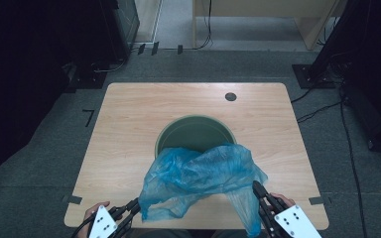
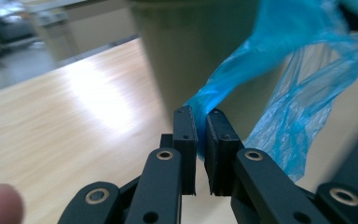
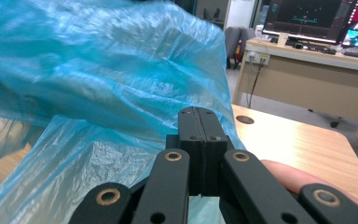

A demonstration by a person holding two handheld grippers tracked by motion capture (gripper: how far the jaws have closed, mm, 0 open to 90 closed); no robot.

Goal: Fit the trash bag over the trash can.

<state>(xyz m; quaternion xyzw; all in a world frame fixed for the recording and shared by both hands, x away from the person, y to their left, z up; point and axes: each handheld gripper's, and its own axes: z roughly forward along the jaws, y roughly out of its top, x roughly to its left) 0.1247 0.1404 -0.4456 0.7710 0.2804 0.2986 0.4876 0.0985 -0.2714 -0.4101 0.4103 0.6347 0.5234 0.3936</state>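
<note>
We hold the left gripper point(image 2: 201, 122) at about seven o'clock on the table, its two black jaws pinched on a twisted edge of the thin translucent blue plastic bag point(image 1: 198, 179), a sliver of gap between the pads with film caught in it. The right gripper point(image 3: 199, 119) sits at about five o'clock, its jaws pressed flat together; the film drapes right against them, and in the high view the bag's right edge hangs from its tip point(image 1: 256, 188), so we judge it is clamped on the bag too. The bag is stretched between our two grippers above the near edge of the pale wooden table point(image 1: 129, 129), billowing up and forward so that its far fold lies over the near rim of the round dark-green bin point(image 1: 188, 130), which stands in the middle of the table at twelve o'clock from our hands. A small dark round hole point(image 1: 230, 96) marks the tabletop towards one o'clock. We judge the work to be opening the bag and fitting it over the bin. The risks we see: the left pinch holds only a narrow twisted strip, which could slip free under tension; pulling our hands apart too sharply could tear the thin film; and dragging the bag forward could nudge or tip the light bin.
</note>
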